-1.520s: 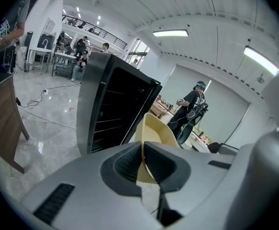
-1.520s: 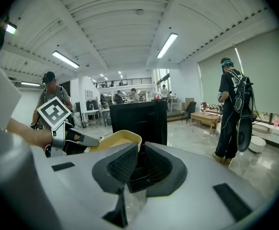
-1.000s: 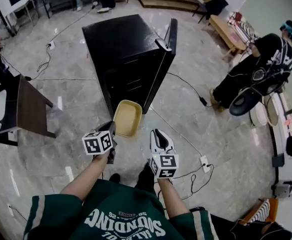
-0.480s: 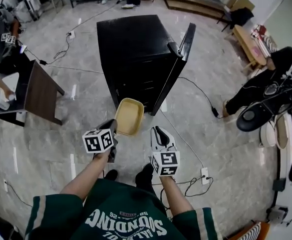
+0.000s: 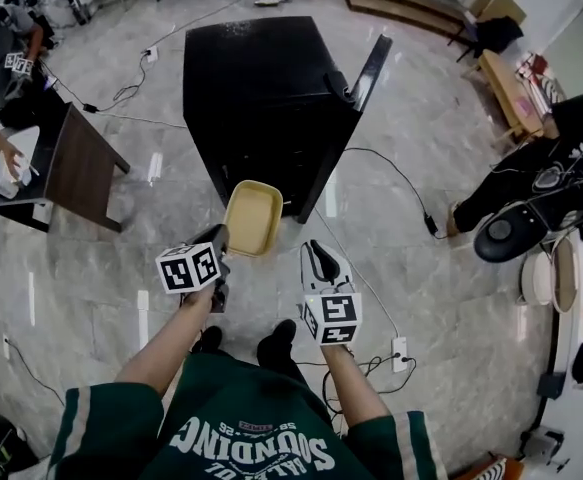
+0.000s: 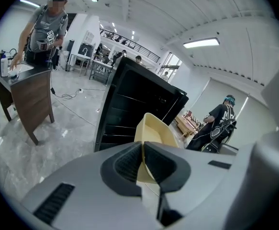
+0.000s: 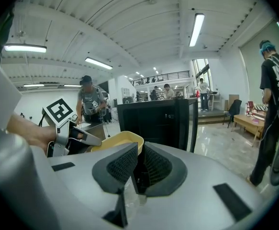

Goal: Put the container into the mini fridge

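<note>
A shallow pale yellow container (image 5: 252, 218) hangs just in front of the black mini fridge (image 5: 261, 98). The fridge's door (image 5: 367, 72) stands open to the right. My left gripper (image 5: 219, 238) is shut on the container's near left rim. The left gripper view shows the container (image 6: 157, 132) standing up between the closed jaws of the left gripper (image 6: 142, 148), with the fridge (image 6: 132, 104) behind it. My right gripper (image 5: 316, 259) is shut and holds nothing, just right of the container. In the right gripper view, the right gripper (image 7: 138, 164) points at the fridge (image 7: 153, 121), and the container (image 7: 116, 141) is at its left.
A brown desk (image 5: 77, 173) stands at the left with a person (image 5: 1, 53) bent over it. Another person (image 5: 536, 183) is at the right. Cables (image 5: 381, 183) run over the marble floor, and a power strip (image 5: 399, 349) lies near my right foot.
The fridge has come nearer to the container and grippers in the head view. The left gripper keeps its hold on the container and the right stays beside it.
</note>
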`<state>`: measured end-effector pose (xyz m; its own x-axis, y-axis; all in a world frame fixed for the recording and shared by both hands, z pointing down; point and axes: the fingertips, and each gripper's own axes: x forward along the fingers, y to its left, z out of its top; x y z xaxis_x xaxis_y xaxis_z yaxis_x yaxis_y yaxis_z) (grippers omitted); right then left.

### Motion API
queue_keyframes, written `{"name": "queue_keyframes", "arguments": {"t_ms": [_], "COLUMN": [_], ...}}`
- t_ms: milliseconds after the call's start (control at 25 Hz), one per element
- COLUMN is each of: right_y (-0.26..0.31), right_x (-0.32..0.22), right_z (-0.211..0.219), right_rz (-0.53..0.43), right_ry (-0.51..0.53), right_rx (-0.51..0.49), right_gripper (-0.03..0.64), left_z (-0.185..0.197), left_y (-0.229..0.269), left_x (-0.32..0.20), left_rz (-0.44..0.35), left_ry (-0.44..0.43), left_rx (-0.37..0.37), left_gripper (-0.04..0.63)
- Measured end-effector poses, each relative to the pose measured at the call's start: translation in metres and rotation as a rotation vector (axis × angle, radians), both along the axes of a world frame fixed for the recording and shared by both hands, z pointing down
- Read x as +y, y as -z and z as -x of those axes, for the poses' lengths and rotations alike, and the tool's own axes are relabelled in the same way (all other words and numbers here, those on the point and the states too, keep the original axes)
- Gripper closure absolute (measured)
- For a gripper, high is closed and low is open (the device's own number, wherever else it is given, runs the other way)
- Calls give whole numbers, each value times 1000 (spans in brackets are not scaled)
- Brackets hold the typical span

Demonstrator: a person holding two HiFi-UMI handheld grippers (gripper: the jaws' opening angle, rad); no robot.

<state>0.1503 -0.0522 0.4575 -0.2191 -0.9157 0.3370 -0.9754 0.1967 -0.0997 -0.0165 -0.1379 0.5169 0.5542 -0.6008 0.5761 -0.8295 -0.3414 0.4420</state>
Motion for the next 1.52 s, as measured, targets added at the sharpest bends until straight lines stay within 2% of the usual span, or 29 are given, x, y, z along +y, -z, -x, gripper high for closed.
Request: {"name": "queue_keyframes", "arguments": {"t_ms": [320,560,760,1160,1520], "right_y": [-2,-3,-9,-32,-60], "right_x": [-1,-4,-14,-30,-56], "right_z": [-32,-48,-44,-43,-19], "right_rz": [-2,-17,-27,20,48], "right_ry": [45,29,39,8,82], "right_rx": [-13,-1,5,-2,14], "right_gripper": [580,580,580,580,580], "left_z": [-26,-41,-40,-42,-40], "left_y": [-4,-5,-17,-50,-77], "left_x": [1,-2,-16,-47,-71], "left_rz": [0,13,26,51,59], "left_ry": [24,26,42,57,84], "left_rx": [-13,2,14,36,56], "left_gripper": [569,569,569,569,569]}}
